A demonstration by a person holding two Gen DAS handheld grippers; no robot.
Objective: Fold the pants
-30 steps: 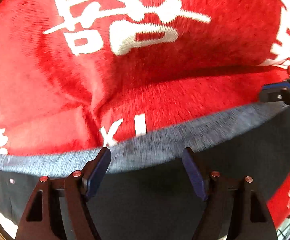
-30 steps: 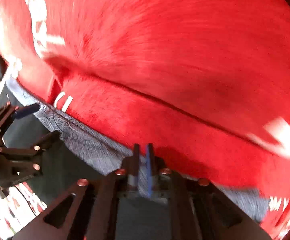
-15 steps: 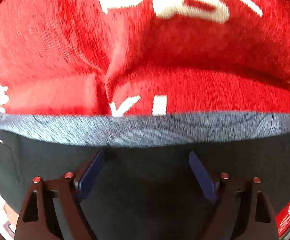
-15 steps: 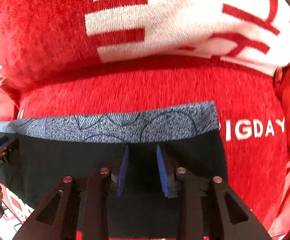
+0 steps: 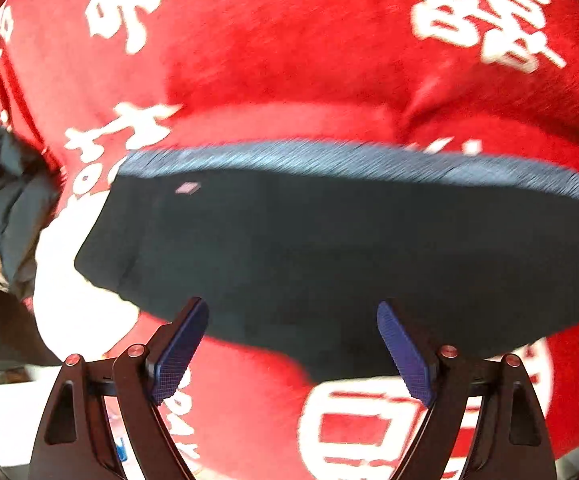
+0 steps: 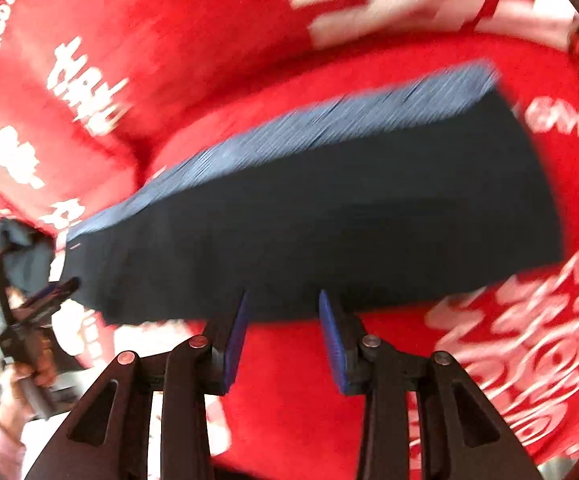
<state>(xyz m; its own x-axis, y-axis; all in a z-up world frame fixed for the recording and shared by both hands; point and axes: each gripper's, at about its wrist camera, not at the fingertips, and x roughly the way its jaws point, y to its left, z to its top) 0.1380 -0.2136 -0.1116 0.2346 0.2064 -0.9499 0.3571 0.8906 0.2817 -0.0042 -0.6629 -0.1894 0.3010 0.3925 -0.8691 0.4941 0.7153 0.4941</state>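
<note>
Dark folded pants with a grey-blue patterned waistband lie flat on a red blanket. My left gripper hovers open over the pants' near edge, nothing between its blue pads. In the right wrist view the same pants stretch across the middle, waistband on the far side. My right gripper is at the pants' near edge, its jaws opening and empty. The left gripper shows at the left edge of the right wrist view, held by a hand.
The red blanket with white lettering covers the whole surface. A dark bundled garment lies at the left, beyond the pants' end. A white patch of the blanket's print lies beside the pants.
Both grippers pulled back from the waistband toward the pants' near edge. The right gripper went from shut to open. The pants now lie released and flat.
</note>
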